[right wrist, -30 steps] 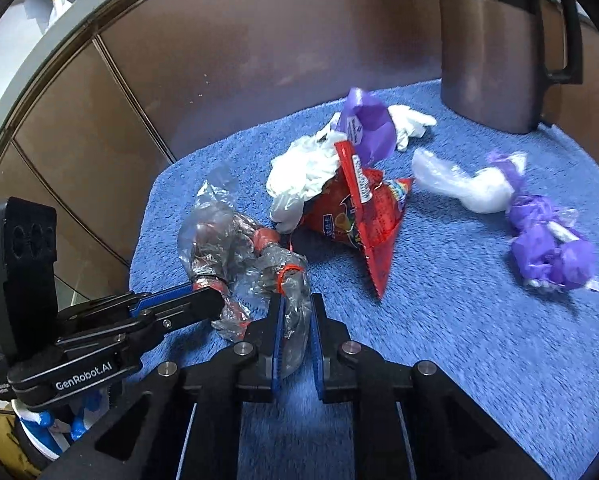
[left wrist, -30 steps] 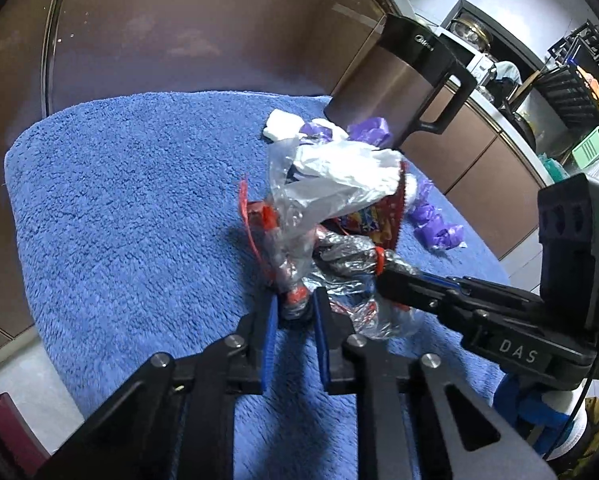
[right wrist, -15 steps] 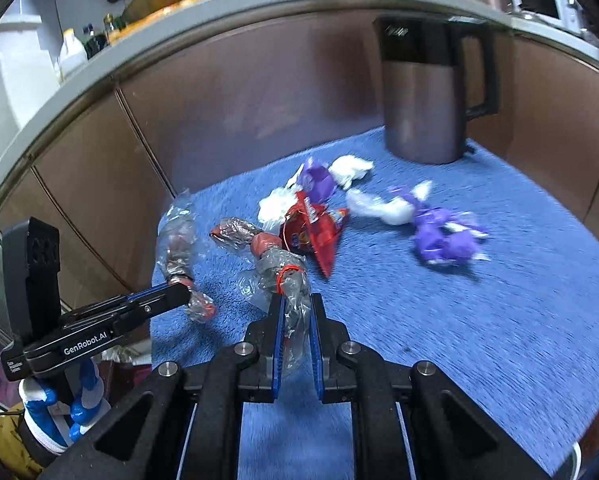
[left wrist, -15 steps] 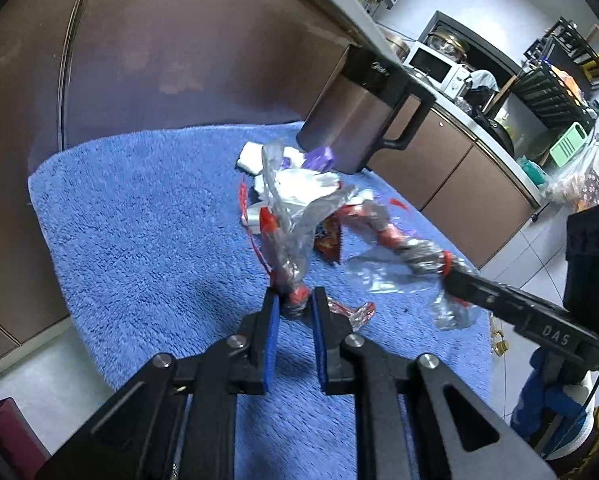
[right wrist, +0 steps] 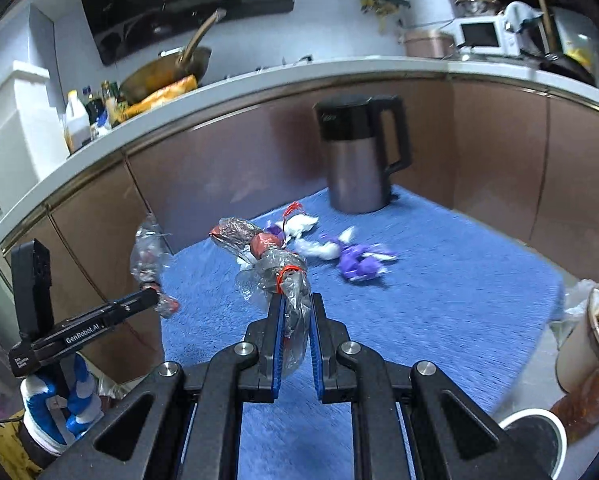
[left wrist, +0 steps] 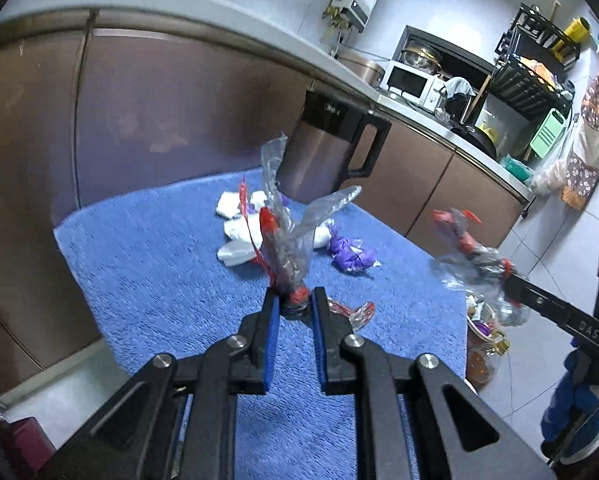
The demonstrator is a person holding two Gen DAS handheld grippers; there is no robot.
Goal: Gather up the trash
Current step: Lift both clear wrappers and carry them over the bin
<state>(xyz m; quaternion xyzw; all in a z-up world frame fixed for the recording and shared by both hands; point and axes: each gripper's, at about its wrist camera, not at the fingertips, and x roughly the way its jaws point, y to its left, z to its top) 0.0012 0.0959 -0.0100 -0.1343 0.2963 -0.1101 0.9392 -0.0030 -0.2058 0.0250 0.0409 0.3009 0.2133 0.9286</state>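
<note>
My left gripper [left wrist: 294, 305] is shut on a crumpled clear plastic wrapper with red bits [left wrist: 285, 240] and holds it above the blue mat [left wrist: 159, 264]. My right gripper [right wrist: 295, 314] is shut on another clear plastic wrapper with red bands [right wrist: 277, 270], also lifted off the mat. Each gripper shows in the other's view, the right one [left wrist: 511, 276] and the left one [right wrist: 155, 294]. White wrappers [left wrist: 239, 232] and a purple wrapper [left wrist: 351, 256] lie on the mat. A bin holding trash [right wrist: 591, 336] stands at the mat's right edge.
A dark electric kettle [right wrist: 363, 160] stands at the back of the mat against brown cabinet fronts [right wrist: 203, 184]. A white-rimmed cup [right wrist: 533, 440] sits on the floor near the bin. A red wrapper scrap [left wrist: 353, 312] lies on the mat just beyond my left fingers.
Both grippers have risen and pulled back from the trash pile, each carrying its plastic wrapper. The two have moved apart, the right one swinging toward the mat's right edge.
</note>
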